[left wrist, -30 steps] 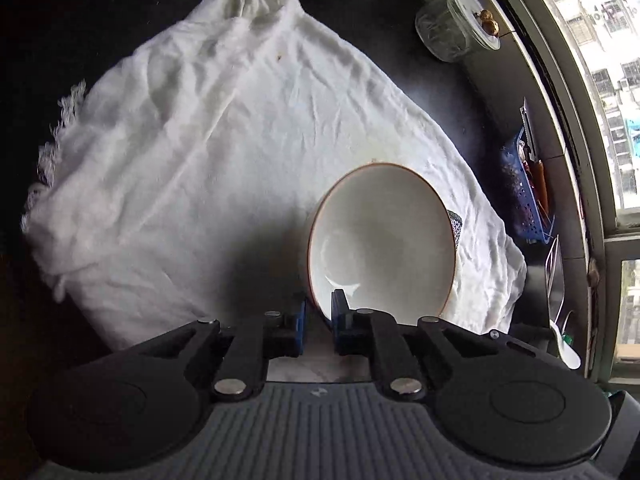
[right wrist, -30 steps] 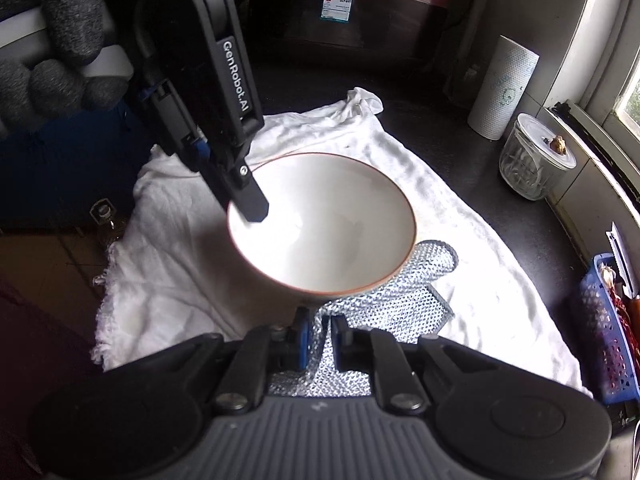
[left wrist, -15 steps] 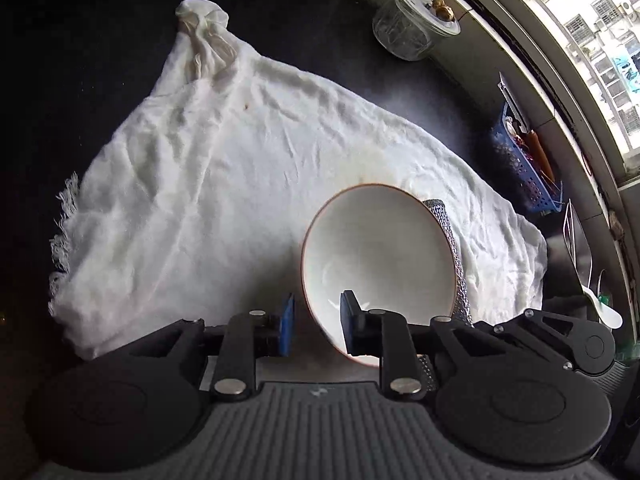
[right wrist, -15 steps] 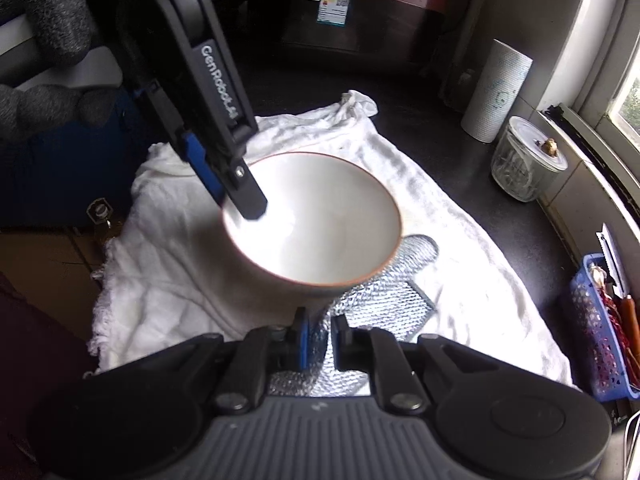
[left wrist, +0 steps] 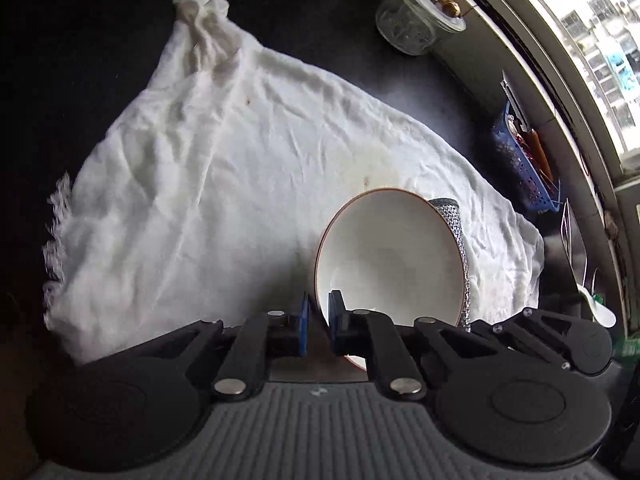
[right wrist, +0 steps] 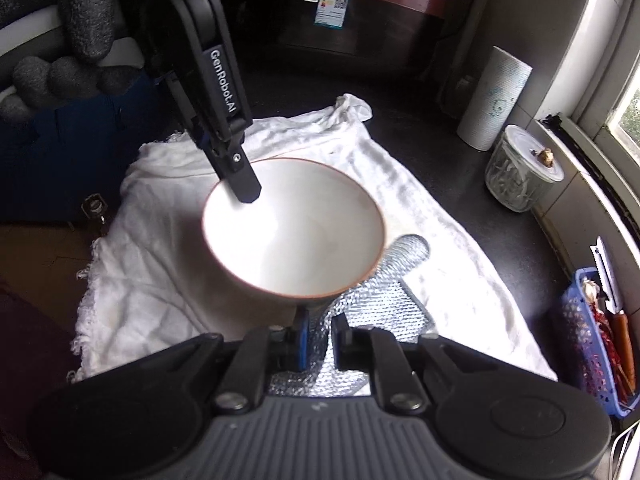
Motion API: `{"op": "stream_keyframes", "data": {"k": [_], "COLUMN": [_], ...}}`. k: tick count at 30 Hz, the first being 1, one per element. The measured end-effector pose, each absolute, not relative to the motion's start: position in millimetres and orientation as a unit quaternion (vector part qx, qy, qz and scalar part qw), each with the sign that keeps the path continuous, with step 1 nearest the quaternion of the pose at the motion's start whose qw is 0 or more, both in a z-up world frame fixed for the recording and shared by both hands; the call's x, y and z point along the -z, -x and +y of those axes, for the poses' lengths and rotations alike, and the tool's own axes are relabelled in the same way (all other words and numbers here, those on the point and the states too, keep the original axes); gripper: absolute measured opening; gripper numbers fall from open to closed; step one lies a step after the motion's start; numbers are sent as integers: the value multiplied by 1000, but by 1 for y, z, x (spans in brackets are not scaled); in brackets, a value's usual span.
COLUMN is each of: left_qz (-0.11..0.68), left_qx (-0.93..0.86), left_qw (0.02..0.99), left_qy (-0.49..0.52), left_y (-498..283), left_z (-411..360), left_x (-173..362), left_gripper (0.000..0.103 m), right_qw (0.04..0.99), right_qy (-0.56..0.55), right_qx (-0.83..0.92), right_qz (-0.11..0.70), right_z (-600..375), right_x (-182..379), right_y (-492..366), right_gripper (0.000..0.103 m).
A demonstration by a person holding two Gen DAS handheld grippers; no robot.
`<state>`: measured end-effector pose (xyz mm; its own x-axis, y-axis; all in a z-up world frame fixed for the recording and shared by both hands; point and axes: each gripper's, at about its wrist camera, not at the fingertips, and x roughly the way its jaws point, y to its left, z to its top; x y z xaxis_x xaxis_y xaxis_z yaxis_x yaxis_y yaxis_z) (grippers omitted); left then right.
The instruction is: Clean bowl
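Since a moment ago the left hand-held gripper has loosened and then closed again, its jaws now clamped on the near rim of the bowl, holding it tilted above the white cloth on the counter. The right hand-held gripper is pinched on a silvery mesh scrubber just under the bowl's outer wall.

Bowl hides scrubber middle; basket cut off.
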<state>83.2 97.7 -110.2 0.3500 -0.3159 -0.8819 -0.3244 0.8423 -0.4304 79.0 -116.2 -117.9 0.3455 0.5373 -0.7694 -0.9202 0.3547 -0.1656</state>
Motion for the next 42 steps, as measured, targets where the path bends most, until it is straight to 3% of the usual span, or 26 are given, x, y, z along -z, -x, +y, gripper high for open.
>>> {"op": "stream_keyframes", "data": {"k": [16, 21, 29, 30, 31, 33, 36, 42], "left_qz": [555, 575, 575, 570, 568, 565, 562, 563], "left_qx": [-41, -15, 38, 50, 60, 77, 64, -1], "left_qw": [724, 742, 803, 810, 814, 817, 817, 786], "left_qy": [409, 345, 151, 126, 110, 90, 111, 256], "left_y": [-54, -65, -108, -113, -116, -119, -113, -87], "left_z": [81, 81, 81, 80, 80, 80, 82, 100], "left_x": [115, 112, 93, 91, 90, 90, 89, 101], "left_gripper": [16, 22, 23, 22, 11, 7, 7, 7], "right_qw": [743, 751, 776, 777, 777, 777, 773, 764], "right_qy": [311, 302, 299, 299, 299, 302, 306, 304], "right_qx": [-503, -496, -464, -463, -462, -462, -464, -476], "right_qz": [314, 316, 306, 306, 306, 303, 305, 312], "right_z": [-105, -111, -124, -124, -124, -124, -122, -117], "right_x": [123, 123, 113, 112, 111, 110, 113, 118], "right_y": [-51, -55, -85, -88, -91, -93, -91, -77], "right_gripper": [12, 11, 11, 11, 11, 11, 11, 14]}}
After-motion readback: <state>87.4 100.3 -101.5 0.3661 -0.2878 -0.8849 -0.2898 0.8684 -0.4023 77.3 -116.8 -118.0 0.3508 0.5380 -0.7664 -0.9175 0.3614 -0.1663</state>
